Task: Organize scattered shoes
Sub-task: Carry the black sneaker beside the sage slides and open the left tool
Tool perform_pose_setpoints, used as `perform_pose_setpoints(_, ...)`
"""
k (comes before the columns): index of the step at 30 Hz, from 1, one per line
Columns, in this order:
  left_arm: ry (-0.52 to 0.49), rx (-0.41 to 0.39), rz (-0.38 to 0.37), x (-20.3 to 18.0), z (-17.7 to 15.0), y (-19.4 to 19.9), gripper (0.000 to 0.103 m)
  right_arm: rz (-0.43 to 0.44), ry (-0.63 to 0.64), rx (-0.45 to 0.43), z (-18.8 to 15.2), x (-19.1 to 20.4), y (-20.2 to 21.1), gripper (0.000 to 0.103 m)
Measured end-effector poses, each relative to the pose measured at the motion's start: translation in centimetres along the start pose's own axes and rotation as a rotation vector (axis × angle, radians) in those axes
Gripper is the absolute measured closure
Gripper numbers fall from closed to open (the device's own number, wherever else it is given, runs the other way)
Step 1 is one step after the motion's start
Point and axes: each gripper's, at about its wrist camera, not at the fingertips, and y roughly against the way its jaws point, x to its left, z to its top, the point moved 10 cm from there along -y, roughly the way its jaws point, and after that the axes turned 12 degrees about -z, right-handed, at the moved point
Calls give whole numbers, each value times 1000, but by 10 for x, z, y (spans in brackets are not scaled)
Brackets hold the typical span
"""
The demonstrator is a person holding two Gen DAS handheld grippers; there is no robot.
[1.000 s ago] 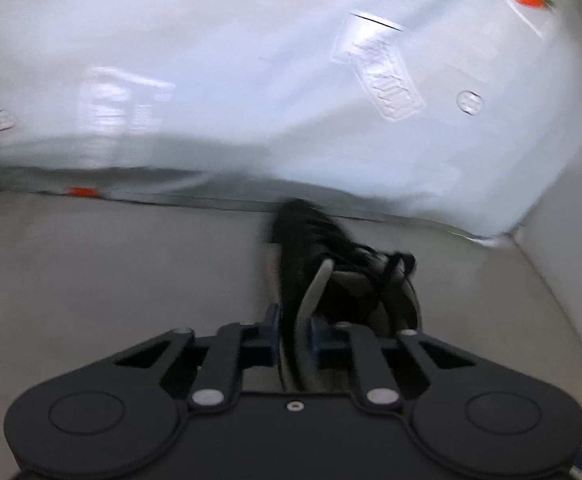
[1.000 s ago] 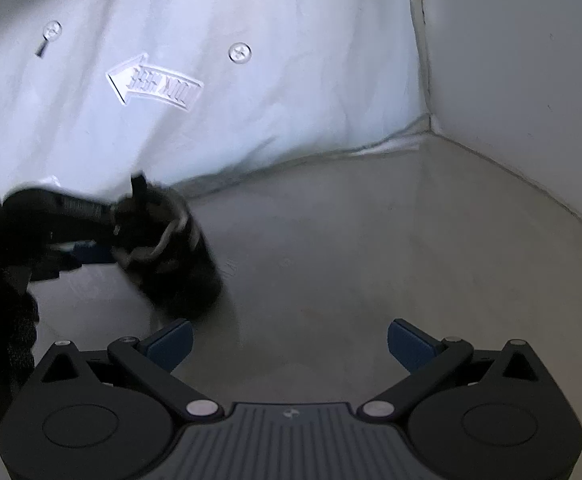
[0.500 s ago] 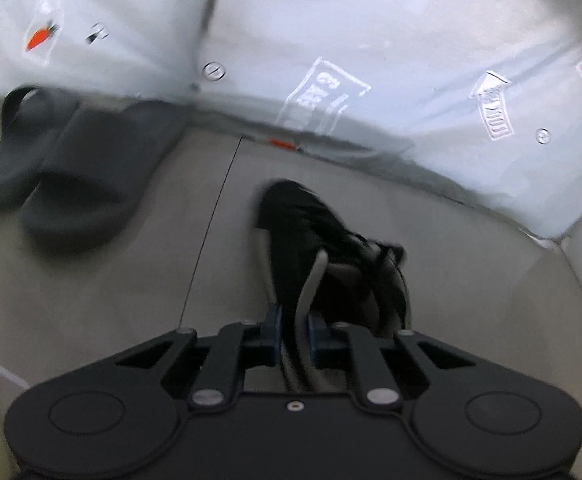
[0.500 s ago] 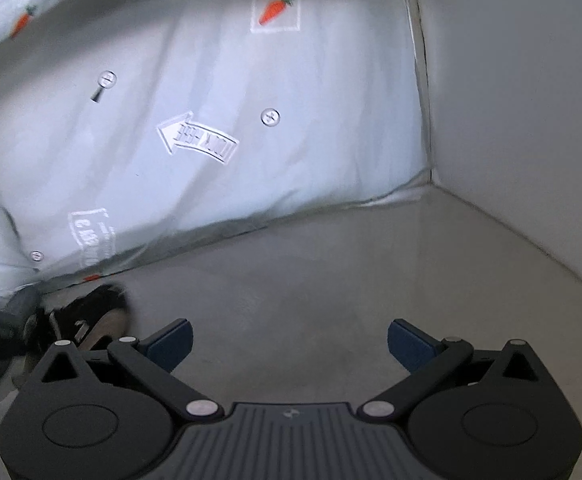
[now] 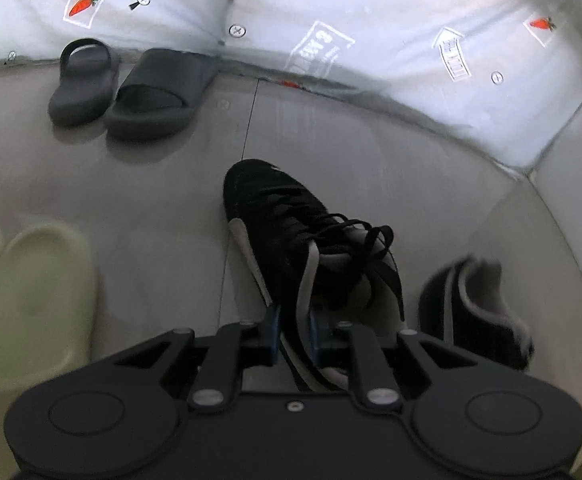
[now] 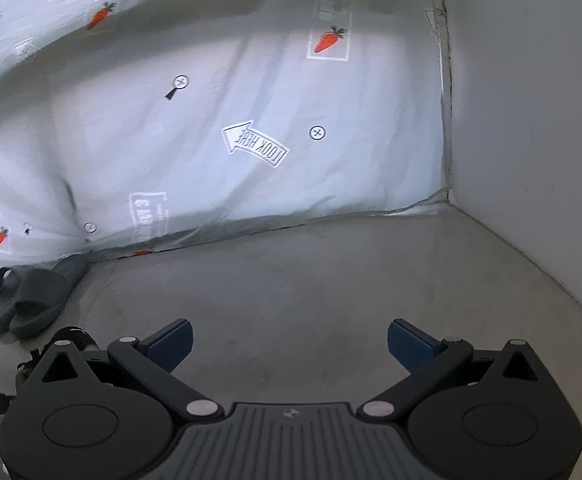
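Slides are paired: grey pair upper left, green pair lower left. Black sneaker is clamped at its collar by left gripper, mate lower right; pairing seems unfinished. Right gripper is held wide, empty.

Black laced sneaker toe-forward; second sneaker just right; grey slides paired by wall.

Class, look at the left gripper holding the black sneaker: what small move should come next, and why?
Probably carry the sneaker right and set it beside its mate. The left gripper is shut on its collar, the mate lies just right of it, and the gray slides and green slides already sit paired.
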Motion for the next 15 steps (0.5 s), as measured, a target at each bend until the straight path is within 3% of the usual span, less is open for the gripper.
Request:
perform_pose_setpoints(2,23,29,-19,-2,-16,9,88,2,4,6,-5,2,6,0)
perform_pose_setpoints(10,-84,140,-71,-43,-58,19,84,12,87,55,-40,14,42,0)
perform_pose_setpoints(14,-104,142,-72,-50,-64,15,80,7,103,74,-53,12,55,0)
perform_pose_setpoints(15,-97,139,-79,-51,-65,15,73,6,104,76,-54,12,58,0)
